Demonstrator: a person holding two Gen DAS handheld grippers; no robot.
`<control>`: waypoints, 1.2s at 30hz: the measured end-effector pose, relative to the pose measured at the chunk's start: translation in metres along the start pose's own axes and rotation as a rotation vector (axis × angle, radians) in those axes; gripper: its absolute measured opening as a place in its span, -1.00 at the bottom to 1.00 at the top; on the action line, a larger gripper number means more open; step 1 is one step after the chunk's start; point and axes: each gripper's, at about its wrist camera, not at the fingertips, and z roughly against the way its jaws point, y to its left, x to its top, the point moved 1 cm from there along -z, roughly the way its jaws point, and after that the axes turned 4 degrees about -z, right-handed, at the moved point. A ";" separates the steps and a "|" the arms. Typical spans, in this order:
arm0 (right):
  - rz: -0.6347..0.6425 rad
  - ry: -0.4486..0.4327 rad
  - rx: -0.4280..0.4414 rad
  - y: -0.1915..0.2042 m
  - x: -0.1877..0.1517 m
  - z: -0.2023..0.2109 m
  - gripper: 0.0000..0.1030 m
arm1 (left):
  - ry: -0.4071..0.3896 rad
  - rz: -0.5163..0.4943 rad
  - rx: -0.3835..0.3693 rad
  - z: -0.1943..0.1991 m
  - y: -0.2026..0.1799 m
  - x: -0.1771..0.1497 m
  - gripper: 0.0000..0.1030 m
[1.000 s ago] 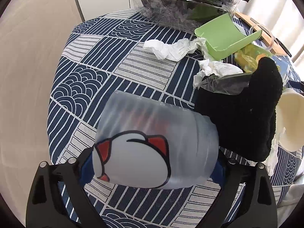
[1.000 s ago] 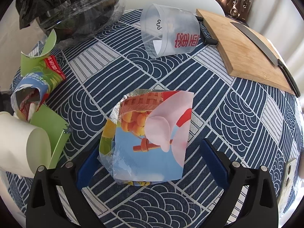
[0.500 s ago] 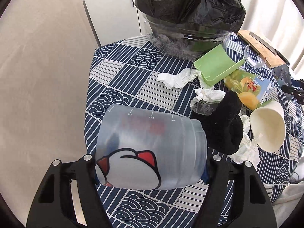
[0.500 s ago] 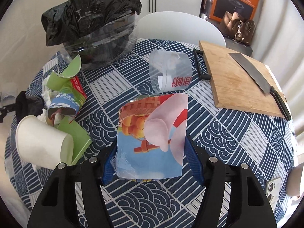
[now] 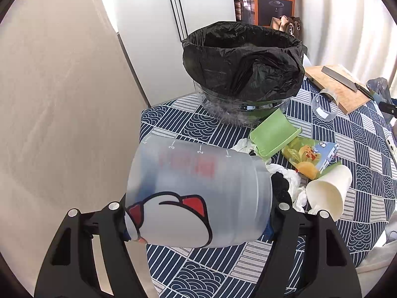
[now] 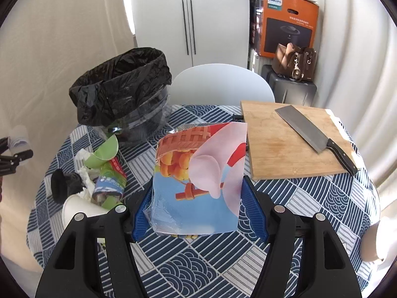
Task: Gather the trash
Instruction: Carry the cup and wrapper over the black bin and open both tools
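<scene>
Both grippers tilt downward above the bench (image 6: pixel 310 198). The left gripper (image 5: pixel 198 216) clamps a frosted plastic cup (image 5: pixel 198 193) with a cartoon face, lying sideways. The right gripper (image 6: pixel 198 213) pinches a colourful snack wrapper (image 6: pixel 198 173), upright and crinkled.

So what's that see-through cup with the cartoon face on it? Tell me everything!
The frosted plastic cup is cloudy and see-through, with a cartoon face that has red ears, blurry red writing, and a number scale up its side. It lies sideways in the air above the blue patterned tablecloth, squeezed between the left gripper's two fingers, touching nothing else. Its wall is ribbed near one end. Whether anything is inside cannot be seen.
</scene>
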 end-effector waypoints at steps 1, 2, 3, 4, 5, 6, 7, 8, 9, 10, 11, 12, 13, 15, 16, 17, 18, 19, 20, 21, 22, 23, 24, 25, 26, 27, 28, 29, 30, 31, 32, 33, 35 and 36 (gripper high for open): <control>-0.013 -0.016 0.009 -0.001 0.004 0.004 0.20 | -0.003 -0.004 -0.001 0.002 0.000 0.003 0.40; -0.022 -0.032 0.017 -0.002 0.009 0.008 0.20 | -0.008 -0.008 -0.003 0.004 -0.001 0.007 0.40; -0.029 -0.047 0.023 -0.003 0.013 0.012 0.20 | -0.015 -0.013 -0.003 0.006 -0.002 0.011 0.40; -0.032 -0.059 0.031 -0.003 0.019 0.014 0.20 | -0.028 -0.021 0.002 0.009 -0.004 0.015 0.40; -0.032 -0.069 0.038 -0.002 0.024 0.016 0.21 | -0.044 -0.031 0.005 0.012 -0.006 0.020 0.40; -0.029 -0.081 0.043 -0.001 0.028 0.019 0.21 | -0.057 -0.038 0.002 0.014 -0.007 0.025 0.40; -0.023 -0.092 0.047 0.001 0.032 0.020 0.21 | -0.069 -0.046 -0.002 0.016 -0.009 0.030 0.40; -0.016 -0.100 0.052 0.003 0.036 0.021 0.21 | -0.084 -0.051 -0.005 0.018 -0.011 0.035 0.41; -0.009 -0.107 0.058 0.005 0.041 0.022 0.21 | -0.098 -0.052 -0.013 0.020 -0.014 0.041 0.41; -0.004 -0.116 0.065 0.008 0.046 0.023 0.21 | -0.110 -0.051 -0.025 0.021 -0.015 0.047 0.41; 0.001 -0.125 0.074 0.012 0.050 0.024 0.21 | -0.125 -0.051 -0.035 0.023 -0.016 0.051 0.41; 0.009 -0.135 0.083 0.016 0.055 0.025 0.21 | -0.139 -0.049 -0.044 0.024 -0.016 0.056 0.41; 0.018 -0.144 0.090 0.020 0.059 0.026 0.21 | -0.150 -0.046 -0.057 0.025 -0.017 0.062 0.41; 0.044 -0.162 0.089 0.029 0.068 0.026 0.22 | -0.173 -0.043 -0.075 0.025 -0.019 0.072 0.41; 0.053 -0.169 0.091 0.033 0.073 0.025 0.22 | -0.184 -0.043 -0.082 0.024 -0.019 0.077 0.41; 0.059 -0.177 0.099 0.037 0.077 0.025 0.22 | -0.193 -0.044 -0.092 0.024 -0.020 0.083 0.41; 0.064 -0.186 0.111 0.041 0.082 0.024 0.23 | -0.203 -0.045 -0.103 0.023 -0.020 0.088 0.41; 0.071 -0.192 0.122 0.045 0.087 0.024 0.24 | -0.213 -0.048 -0.109 0.022 -0.021 0.094 0.41; 0.082 -0.199 0.130 0.049 0.091 0.023 0.24 | -0.222 -0.052 -0.116 0.021 -0.022 0.099 0.41; 0.093 -0.205 0.134 0.054 0.095 0.023 0.24 | -0.230 -0.059 -0.126 0.020 -0.024 0.104 0.41; 0.103 -0.210 0.138 0.059 0.099 0.021 0.24 | -0.237 -0.066 -0.132 0.018 -0.025 0.109 0.41; 0.114 -0.213 0.143 0.063 0.103 0.019 0.24 | -0.245 -0.074 -0.137 0.016 -0.026 0.114 0.41; 0.121 -0.217 0.149 0.067 0.107 0.017 0.24 | -0.251 -0.082 -0.145 0.014 -0.028 0.119 0.41; 0.126 -0.219 0.157 0.071 0.112 0.015 0.25 | -0.254 -0.089 -0.156 0.011 -0.028 0.123 0.41; 0.131 -0.220 0.165 0.075 0.116 0.012 0.25 | -0.258 -0.097 -0.162 0.008 -0.028 0.128 0.41; 0.137 -0.220 0.172 0.079 0.120 0.008 0.25 | -0.263 -0.106 -0.168 0.005 -0.028 0.133 0.41; 0.145 -0.220 0.178 0.084 0.124 0.005 0.25 | -0.264 -0.116 -0.176 0.001 -0.028 0.138 0.41; 0.150 -0.218 0.183 0.088 0.128 0.001 0.25 | -0.266 -0.125 -0.183 -0.003 -0.028 0.142 0.41; 0.154 -0.216 0.192 0.092 0.133 -0.003 0.25 | -0.271 -0.138 -0.184 -0.006 -0.028 0.147 0.41; 0.154 -0.213 0.204 0.095 0.137 -0.007 0.25 | -0.272 -0.151 -0.185 -0.010 -0.027 0.150 0.41; 0.151 -0.210 0.216 0.098 0.141 -0.012 0.26 | -0.269 -0.164 -0.190 -0.015 -0.027 0.154 0.41; 0.150 -0.207 0.225 0.101 0.146 -0.017 0.26 | -0.266 -0.174 -0.193 -0.021 -0.027 0.157 0.41; 0.155 -0.202 0.236 0.106 0.153 -0.026 0.26 | -0.260 -0.182 -0.198 -0.032 -0.025 0.163 0.41; 0.162 -0.200 0.236 0.109 0.157 -0.030 0.26 | -0.258 -0.184 -0.205 -0.037 -0.023 0.166 0.41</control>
